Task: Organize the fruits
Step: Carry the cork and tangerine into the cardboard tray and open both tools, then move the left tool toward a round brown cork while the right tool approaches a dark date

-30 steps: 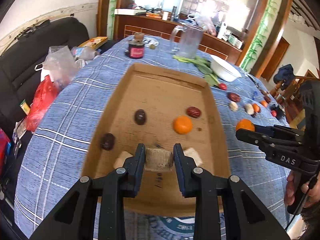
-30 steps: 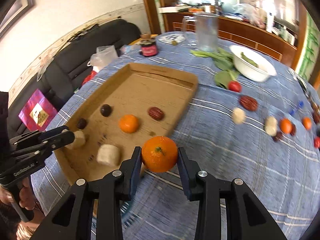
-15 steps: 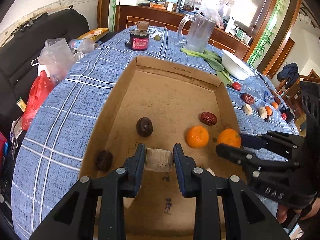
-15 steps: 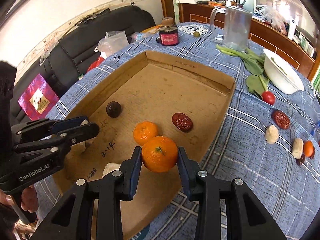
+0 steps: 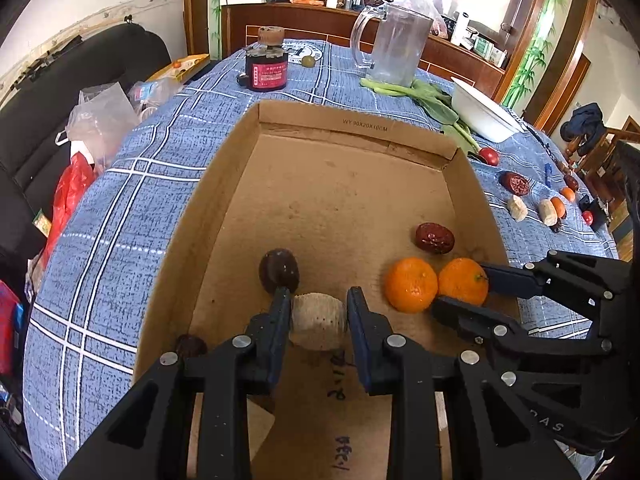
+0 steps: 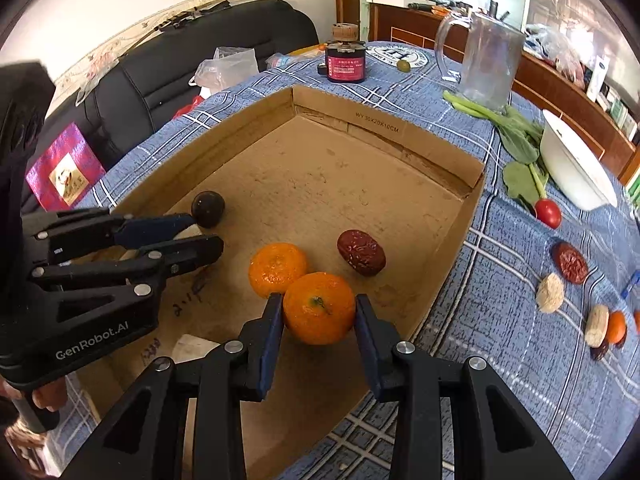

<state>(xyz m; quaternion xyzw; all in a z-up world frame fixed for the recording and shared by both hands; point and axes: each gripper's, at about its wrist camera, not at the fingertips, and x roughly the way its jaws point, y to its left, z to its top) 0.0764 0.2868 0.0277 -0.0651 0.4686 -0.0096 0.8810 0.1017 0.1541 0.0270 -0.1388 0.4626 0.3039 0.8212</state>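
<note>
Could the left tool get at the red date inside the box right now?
Probably not: the left tool is shut on a pale chunk, and two tangerines plus the right tool lie toward the red date.

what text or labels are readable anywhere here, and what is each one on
"WY 30X20X10CM": printed on the far inner wall of the cardboard box.
"GenRobot.AI": on the body of the left gripper.
"DAS": partly visible on the body of the right gripper.
Handwritten marks on the box floor: not legible.
Red label on the dark jar: too small to read.
Round emblem on the tablecloth: too blurred to read.
</note>
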